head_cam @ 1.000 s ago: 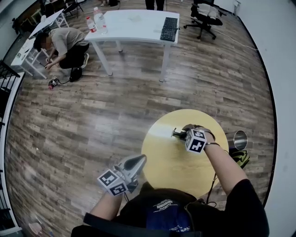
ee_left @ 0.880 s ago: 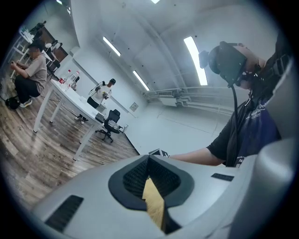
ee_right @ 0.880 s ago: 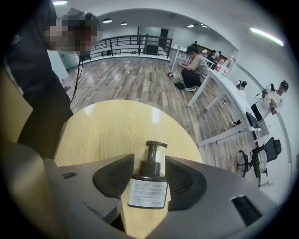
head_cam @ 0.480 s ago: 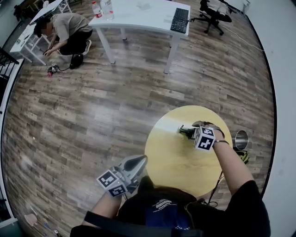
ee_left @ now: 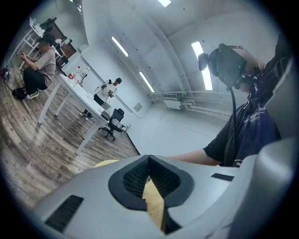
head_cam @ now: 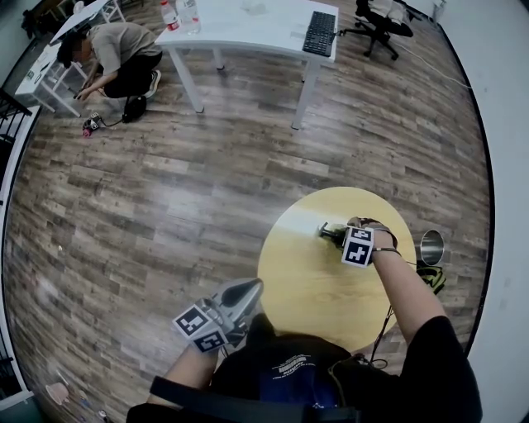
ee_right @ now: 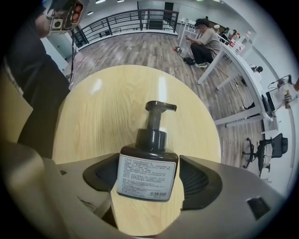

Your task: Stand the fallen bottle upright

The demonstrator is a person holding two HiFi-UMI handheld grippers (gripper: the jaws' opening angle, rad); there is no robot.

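A dark pump bottle [ee_right: 147, 173] with a white label lies on its side on the round yellow table [ee_right: 105, 107], its pump head toward the table's far rim. My right gripper [ee_right: 147, 183] points down over it and has just been opening; the bottle's body lies between the wide jaws, and the pads do not press on it. In the head view, the right gripper [head_cam: 339, 236] hangs over the bottle [head_cam: 328, 231] on the table [head_cam: 310, 293]. My left gripper [head_cam: 250, 286] is held off the table's left edge with nothing in its jaws, which meet at the tips [ee_left: 149, 157].
A steel cup [head_cam: 430, 246] stands beyond the table's right edge. Wooden floor lies all round. Far back stands a white desk [head_cam: 248, 37] with a keyboard [head_cam: 321, 33] and bottles. A person [head_cam: 111, 58] crouches at the far left, and an office chair [head_cam: 382, 18] is at the back right.
My right gripper has come down over the lying bottle. The left gripper has barely shifted. The head view has tilted slightly.
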